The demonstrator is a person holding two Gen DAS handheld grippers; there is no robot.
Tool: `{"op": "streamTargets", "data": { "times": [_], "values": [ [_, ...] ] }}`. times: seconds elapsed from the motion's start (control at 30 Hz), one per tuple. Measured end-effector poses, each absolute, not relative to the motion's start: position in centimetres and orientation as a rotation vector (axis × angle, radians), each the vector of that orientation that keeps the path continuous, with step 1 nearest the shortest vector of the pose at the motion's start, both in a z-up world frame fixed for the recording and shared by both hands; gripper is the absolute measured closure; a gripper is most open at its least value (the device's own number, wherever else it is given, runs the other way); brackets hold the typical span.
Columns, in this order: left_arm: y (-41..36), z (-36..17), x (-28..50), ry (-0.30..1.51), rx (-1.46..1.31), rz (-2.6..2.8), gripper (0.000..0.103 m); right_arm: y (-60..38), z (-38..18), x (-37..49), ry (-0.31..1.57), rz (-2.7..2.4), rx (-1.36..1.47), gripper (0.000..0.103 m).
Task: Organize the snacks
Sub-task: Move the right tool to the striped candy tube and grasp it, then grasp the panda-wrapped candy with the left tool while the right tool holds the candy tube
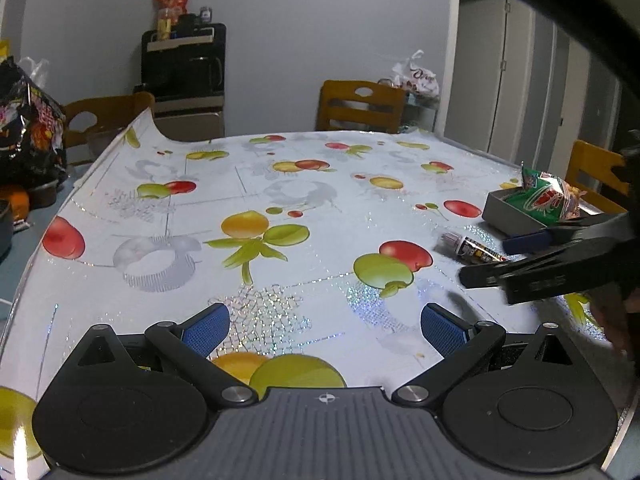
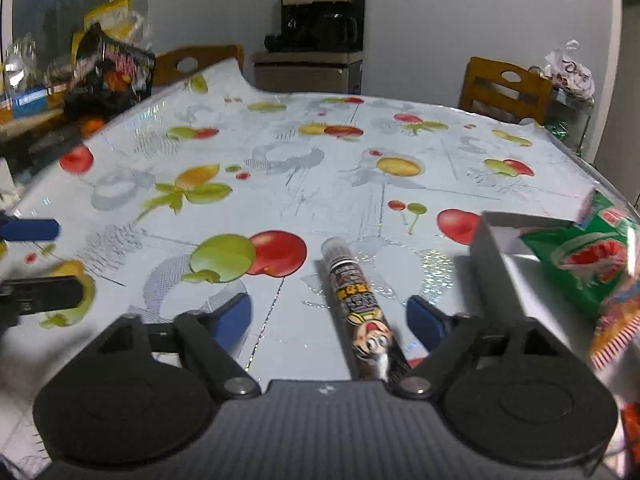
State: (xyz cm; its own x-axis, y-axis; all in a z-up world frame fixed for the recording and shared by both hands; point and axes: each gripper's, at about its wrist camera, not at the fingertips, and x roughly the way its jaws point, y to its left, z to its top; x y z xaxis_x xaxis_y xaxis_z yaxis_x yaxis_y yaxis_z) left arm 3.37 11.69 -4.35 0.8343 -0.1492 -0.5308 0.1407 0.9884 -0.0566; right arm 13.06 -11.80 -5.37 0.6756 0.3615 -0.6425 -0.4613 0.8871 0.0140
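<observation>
A slim snack tube (image 2: 362, 312) with a cartoon face on its wrapper lies flat on the tabletop (image 2: 320, 184), near the right edge. It sits between the spread jaws of the right gripper (image 2: 328, 320), nearer the right-hand finger, and neither blue pad (image 2: 232, 320) seems to touch it. Seen from the left wrist, the same tube (image 1: 472, 249) lies just in front of the right gripper's dark fingers.

Just right of the tube stands a shallow grey box (image 2: 500, 264) at the tabletop's right edge, with a green snack packet (image 2: 588, 264) resting in it and sticking up over the rim.

The left gripper (image 1: 324, 328) hangs over the near part of the fruit-printed cloth, well left of the tube, its jaws spread wide with nothing between them.

Wooden chairs (image 1: 360, 106) stand at the far edge, and a black snack bag (image 1: 28, 128) sits off the left side.
</observation>
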Motion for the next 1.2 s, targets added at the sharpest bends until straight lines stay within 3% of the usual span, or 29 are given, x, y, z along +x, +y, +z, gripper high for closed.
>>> {"op": "streamTargets", "data": {
  "times": [0.1,0.27,0.83,1.2],
  "values": [
    [11.7,-4.3,3.0,0.561,-0.012,-0.163,0.0,-11.0,-6.2,13.7,0.691,0.451,-0.169,0.029],
    [11.6,-4.2,2.8,0.556,-0.014,-0.173,0.0,-10.7,-6.1,13.1,0.676,0.473,-0.203,0.078],
    [8.6,-3.7,2.6,0.559,-0.003,-0.262,0.0,-14.7,-4.3,4.0,0.615,0.569,-0.213,0.079],
    [0.3,-2.8,3.4,0.526,0.046,-0.523,0.001,-19.3,-4.9,-1.9,0.632,0.658,-0.172,0.078]
  ]
}}
